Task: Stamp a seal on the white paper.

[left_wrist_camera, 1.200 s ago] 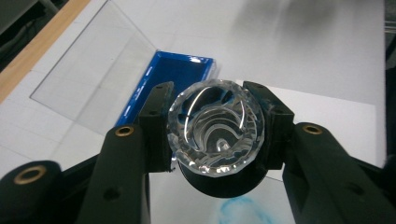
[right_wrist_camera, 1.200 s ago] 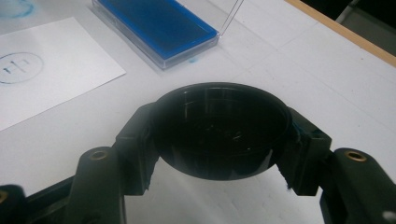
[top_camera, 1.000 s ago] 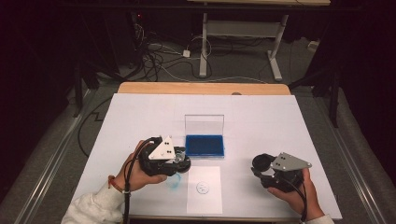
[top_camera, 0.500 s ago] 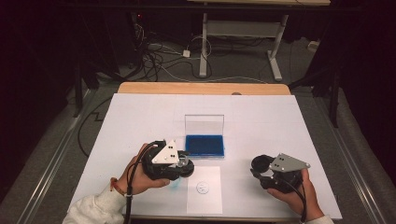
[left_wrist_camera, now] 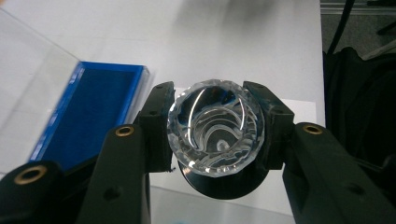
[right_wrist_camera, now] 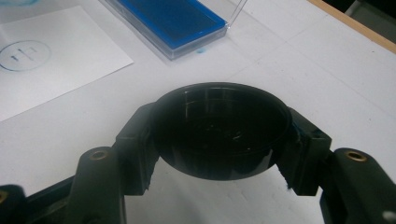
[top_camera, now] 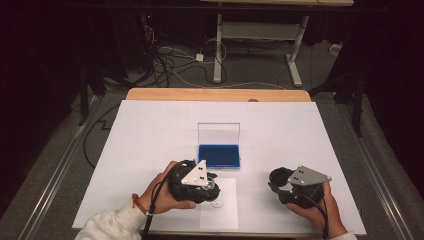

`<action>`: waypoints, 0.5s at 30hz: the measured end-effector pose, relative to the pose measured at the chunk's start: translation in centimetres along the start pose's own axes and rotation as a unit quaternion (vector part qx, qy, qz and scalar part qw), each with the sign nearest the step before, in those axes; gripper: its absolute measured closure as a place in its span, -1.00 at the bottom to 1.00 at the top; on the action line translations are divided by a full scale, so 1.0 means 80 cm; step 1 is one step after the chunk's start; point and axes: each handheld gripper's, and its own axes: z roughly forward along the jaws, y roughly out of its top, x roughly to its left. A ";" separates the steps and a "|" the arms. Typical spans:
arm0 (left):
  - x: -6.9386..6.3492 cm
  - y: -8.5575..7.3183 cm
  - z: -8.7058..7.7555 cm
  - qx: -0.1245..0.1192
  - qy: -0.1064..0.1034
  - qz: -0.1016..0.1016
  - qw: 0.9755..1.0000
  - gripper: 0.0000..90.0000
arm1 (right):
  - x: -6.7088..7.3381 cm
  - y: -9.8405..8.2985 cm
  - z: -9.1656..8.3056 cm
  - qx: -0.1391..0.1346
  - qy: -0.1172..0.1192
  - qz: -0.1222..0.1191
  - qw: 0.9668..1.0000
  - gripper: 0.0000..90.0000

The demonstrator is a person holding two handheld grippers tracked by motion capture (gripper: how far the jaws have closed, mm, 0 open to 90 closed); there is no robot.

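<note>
Item: clear faceted stamp [left_wrist_camera: 215, 128] and black round cap [right_wrist_camera: 219, 130], each clamped in a gripper.

Left gripper [top_camera: 200, 186] is closed on the stamp's rim, above the paper sheet [top_camera: 225, 212], near the blue ink pad [top_camera: 219, 155]. Right gripper [top_camera: 285, 182] is closed on the cap over the surface [top_camera: 150, 130] at right. Both likely light, rigid, slippery; grip across the rim.

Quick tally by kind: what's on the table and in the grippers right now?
Stamp, in the left gripper: 1
Black cap, in the right gripper: 1
Blue ink pad with its clear lid up: 1
Paper sheet with a round print: 1
Total: 4
</note>
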 end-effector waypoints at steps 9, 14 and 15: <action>-0.001 0.002 0.023 0.008 0.000 0.008 1.000 0.22 | 0.000 -0.004 0.000 0.006 0.000 0.000 1.000 -0.13; -0.005 0.000 0.041 0.027 -0.009 0.016 0.999 0.22 | 0.002 -0.004 0.000 0.009 -0.001 -0.002 1.000 -0.13; -0.005 0.000 0.044 0.024 -0.009 0.012 1.000 0.22 | 0.002 -0.004 0.000 0.009 -0.001 -0.001 1.000 -0.13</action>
